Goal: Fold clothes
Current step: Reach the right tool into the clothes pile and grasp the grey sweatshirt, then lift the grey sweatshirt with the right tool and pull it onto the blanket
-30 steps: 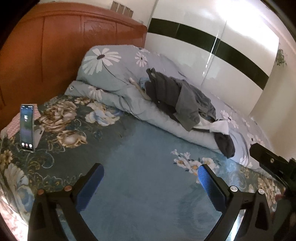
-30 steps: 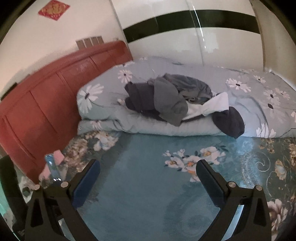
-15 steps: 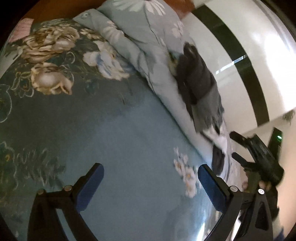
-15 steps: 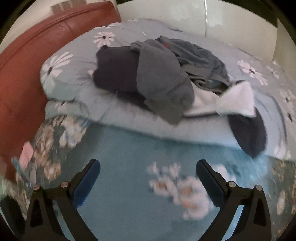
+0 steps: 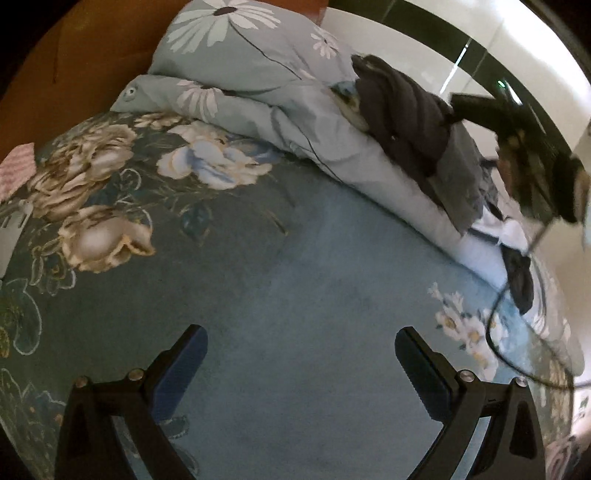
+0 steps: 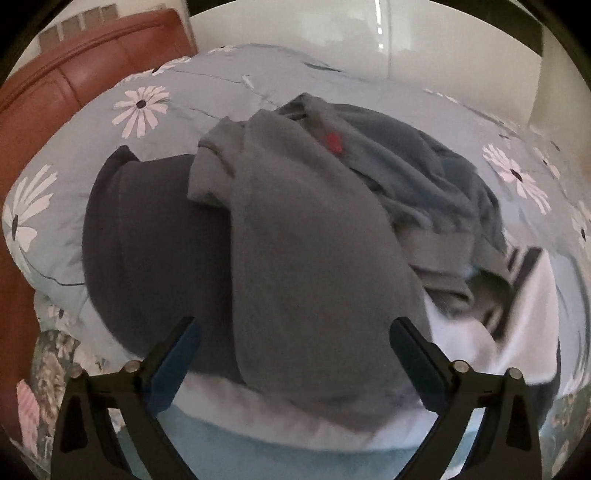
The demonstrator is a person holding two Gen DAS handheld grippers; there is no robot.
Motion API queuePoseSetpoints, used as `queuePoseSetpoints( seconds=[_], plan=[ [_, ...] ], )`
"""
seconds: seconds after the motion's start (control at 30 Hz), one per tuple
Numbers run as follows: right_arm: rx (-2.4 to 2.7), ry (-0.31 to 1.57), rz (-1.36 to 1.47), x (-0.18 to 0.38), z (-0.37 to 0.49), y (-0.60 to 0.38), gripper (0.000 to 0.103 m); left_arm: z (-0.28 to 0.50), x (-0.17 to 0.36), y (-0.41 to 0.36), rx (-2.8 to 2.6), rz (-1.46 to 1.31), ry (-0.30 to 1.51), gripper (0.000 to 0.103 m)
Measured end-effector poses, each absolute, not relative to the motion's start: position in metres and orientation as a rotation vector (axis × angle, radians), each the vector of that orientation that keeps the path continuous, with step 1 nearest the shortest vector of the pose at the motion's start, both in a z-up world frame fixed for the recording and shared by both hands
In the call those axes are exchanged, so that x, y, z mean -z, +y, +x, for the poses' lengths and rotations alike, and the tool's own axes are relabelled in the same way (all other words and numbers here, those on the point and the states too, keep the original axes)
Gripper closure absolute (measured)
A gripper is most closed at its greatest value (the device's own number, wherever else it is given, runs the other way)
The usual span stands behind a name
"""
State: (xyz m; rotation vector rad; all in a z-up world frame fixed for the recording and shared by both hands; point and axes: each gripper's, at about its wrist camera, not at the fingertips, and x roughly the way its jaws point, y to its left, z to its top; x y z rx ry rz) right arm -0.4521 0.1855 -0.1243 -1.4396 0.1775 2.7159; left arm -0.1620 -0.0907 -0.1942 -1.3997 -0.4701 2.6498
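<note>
A heap of clothes (image 5: 413, 122) lies on a folded daisy-print duvet (image 5: 258, 74) at the back of the bed. In the right wrist view a grey garment (image 6: 314, 258) drapes over a dark navy one (image 6: 147, 240), with a blue-grey piece (image 6: 424, 177) and a white striped piece (image 6: 517, 314) to the right. My right gripper (image 6: 295, 354) hovers close over the grey garment's lower end. Its jaws are closing, the cloth lies between them, and the pads stand clear of it. My left gripper (image 5: 301, 365) is open above the bare teal sheet (image 5: 295, 258).
A wooden headboard (image 6: 74, 74) runs along the left and a white wardrobe (image 6: 332, 29) stands behind the bed. A pink cloth (image 5: 14, 170) and a white stand (image 5: 11, 229) sit at the sheet's left edge. A black cable (image 5: 491, 332) hangs at the right.
My right gripper swept forward from over the sheet to right above the clothes heap. My left gripper dropped lower over the sheet and tilted down; the phone has slid out of view.
</note>
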Motion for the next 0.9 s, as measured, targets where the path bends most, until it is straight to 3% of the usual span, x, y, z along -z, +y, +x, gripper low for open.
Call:
queuePoseSetpoints(
  seconds=[0.1,0.2,0.23,0.3,0.43,0.67,0.9],
  plan=[
    [-2.675,0.101,-1.408,0.125,-0.456,0.187,0.024,-0.164,0.201,-0.088,-2.608,-1.42,-0.503,0.0],
    [-2.645,0.118,-1.399,0.122,-0.449,0.197,0.044,-0.165,0.206,-0.088,-2.566,-1.445,-0.544,0.0],
    [-2.635,0.125,-1.397,0.121,-0.446,0.2,0.056,-0.164,0.205,-0.089,-2.565,-1.446,-0.549,0.0],
    [-2.598,0.043,-1.411,0.123,-0.441,0.203,0.064,-0.161,0.204,-0.09,-2.572,-1.444,-0.561,0.0],
    [-2.492,-0.07,-1.474,0.128,-0.44,0.203,0.089,-0.156,0.202,-0.091,-2.557,-1.451,-0.593,0.0],
    [-2.448,-0.192,-1.458,0.101,-0.407,0.205,0.093,-0.136,0.18,-0.093,-2.57,-1.419,-0.585,0.0],
    [-2.566,-0.019,-1.58,0.063,-0.316,0.219,0.094,-0.102,0.151,-0.107,-2.584,-1.387,-0.648,0.0]
  ],
)
